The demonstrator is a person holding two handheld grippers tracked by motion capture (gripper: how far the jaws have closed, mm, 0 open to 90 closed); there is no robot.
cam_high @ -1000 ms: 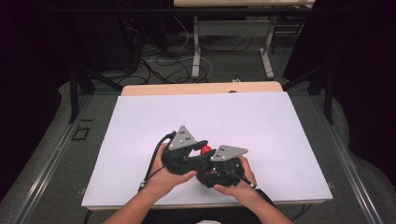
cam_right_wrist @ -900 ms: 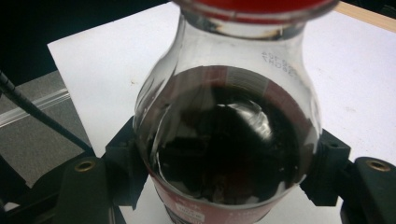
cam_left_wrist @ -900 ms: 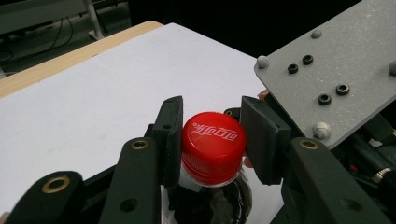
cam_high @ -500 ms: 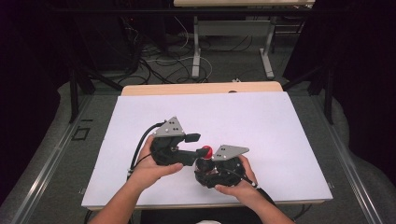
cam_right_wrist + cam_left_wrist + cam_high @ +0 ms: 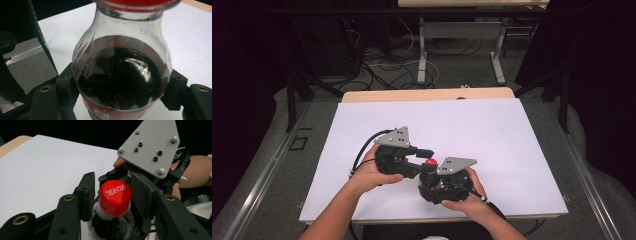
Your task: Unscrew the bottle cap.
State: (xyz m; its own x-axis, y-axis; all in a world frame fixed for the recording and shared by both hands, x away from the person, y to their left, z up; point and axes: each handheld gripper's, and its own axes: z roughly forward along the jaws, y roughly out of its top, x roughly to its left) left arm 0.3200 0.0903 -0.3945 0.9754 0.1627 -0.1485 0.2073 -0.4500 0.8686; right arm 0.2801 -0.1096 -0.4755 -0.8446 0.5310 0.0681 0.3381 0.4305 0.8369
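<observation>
Clear plastic bottle point(image 5: 120, 75), dark cola inside, red cap point(image 5: 115, 196) on, near front edge of white table.

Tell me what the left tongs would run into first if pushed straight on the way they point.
Most likely the right tongs: their black body and grey plate stand just behind the bottle's red cap, which already sits between the left tongs' jaws. Depth is hard to judge.

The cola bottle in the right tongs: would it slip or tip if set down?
The bottle is smooth, rounded plastic, so it may slip in the right tongs. Dark liquid fills it high: probably heavy for its size. The red cap is ridged and likely grips better.
</observation>
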